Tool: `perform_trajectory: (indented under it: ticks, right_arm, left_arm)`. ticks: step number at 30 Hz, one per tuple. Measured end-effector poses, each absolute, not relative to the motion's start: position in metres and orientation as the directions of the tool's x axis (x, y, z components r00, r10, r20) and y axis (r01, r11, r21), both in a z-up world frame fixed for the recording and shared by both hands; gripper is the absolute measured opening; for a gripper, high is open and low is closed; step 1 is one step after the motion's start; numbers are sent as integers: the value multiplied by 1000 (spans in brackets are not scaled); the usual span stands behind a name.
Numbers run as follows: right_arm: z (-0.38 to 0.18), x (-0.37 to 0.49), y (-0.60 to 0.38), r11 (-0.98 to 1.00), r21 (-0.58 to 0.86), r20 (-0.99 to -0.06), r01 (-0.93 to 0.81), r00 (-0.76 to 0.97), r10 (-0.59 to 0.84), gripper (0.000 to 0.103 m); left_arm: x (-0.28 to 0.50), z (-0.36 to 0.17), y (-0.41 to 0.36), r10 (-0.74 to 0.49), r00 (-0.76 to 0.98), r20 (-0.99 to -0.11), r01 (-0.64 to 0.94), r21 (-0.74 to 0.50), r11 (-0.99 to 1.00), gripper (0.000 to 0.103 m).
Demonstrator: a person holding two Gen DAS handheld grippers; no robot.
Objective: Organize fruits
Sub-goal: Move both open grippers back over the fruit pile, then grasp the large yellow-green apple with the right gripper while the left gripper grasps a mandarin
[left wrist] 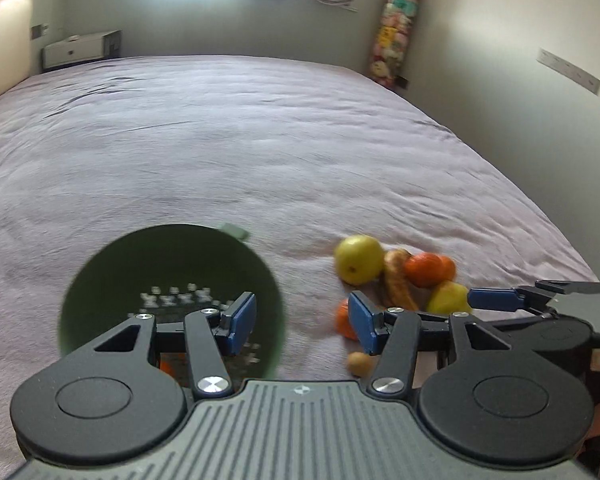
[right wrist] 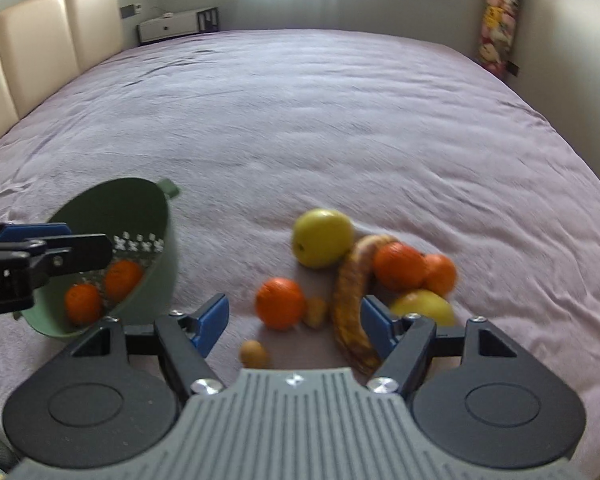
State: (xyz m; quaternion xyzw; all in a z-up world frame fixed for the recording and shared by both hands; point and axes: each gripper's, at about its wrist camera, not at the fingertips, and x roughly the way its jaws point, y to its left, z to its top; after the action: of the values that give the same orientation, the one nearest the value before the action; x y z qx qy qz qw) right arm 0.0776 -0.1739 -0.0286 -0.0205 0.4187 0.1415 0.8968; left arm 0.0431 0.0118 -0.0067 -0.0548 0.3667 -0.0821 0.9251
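A green colander bowl (right wrist: 156,248) rests tilted on the bed with two oranges (right wrist: 100,292) inside; it also shows in the left wrist view (left wrist: 172,264). Right of it lies a fruit pile: a yellow-green apple (right wrist: 322,237), a brown-spotted banana (right wrist: 350,304), an orange (right wrist: 280,303), two more oranges (right wrist: 400,266), a yellow fruit (right wrist: 424,306) and two small brown fruits (right wrist: 253,354). My left gripper (left wrist: 302,322) is open and empty, just above the bowl's right rim. My right gripper (right wrist: 294,326) is open and empty above the near fruits.
The bed (right wrist: 340,120) is covered by a pale purple sheet. A padded cream headboard (right wrist: 40,48) stands at the left, a low white cabinet (right wrist: 172,26) by the far wall, and a hanging stack of plush toys (right wrist: 498,20) in the right corner.
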Motion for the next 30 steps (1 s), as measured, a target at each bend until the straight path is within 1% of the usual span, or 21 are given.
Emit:
perform_trajectory:
  ticks: [2,4,9,12,18,23,30]
  right_arm:
    - [-36,78,-184,967,77,-765,-242,608,213,68]
    - [-44,81,-192,973,77,-774,-219,602,197,65]
    - [-55,85,-208,979,102,-782,-177,594,189,61]
    - [-57,88,-215,985,109,-780,-136,603,169,61]
    - [-70,102,-234,984,175,-798,-15,584,151,61]
    - [-82,111,-239,980,193,-810,40,571,137,61]
    - [-92,125,-250,961,245,-818,130,559,133,62]
  left_arm:
    - [44,-12,1,-208,708,-675,141,-153,978,63]
    - [45,-17,-8,-215,699,-682,160,-144,977,63]
    - [51,-31,-27,-231,682,-694,198,-129,972,63]
    - [56,-40,-36,-238,673,-700,221,-117,968,63]
    - [66,-57,-48,-240,677,-696,237,-102,966,63]
    - [78,-73,-53,-245,658,-712,227,-123,966,63]
    - [95,-91,-54,-260,652,-712,199,-170,965,63]
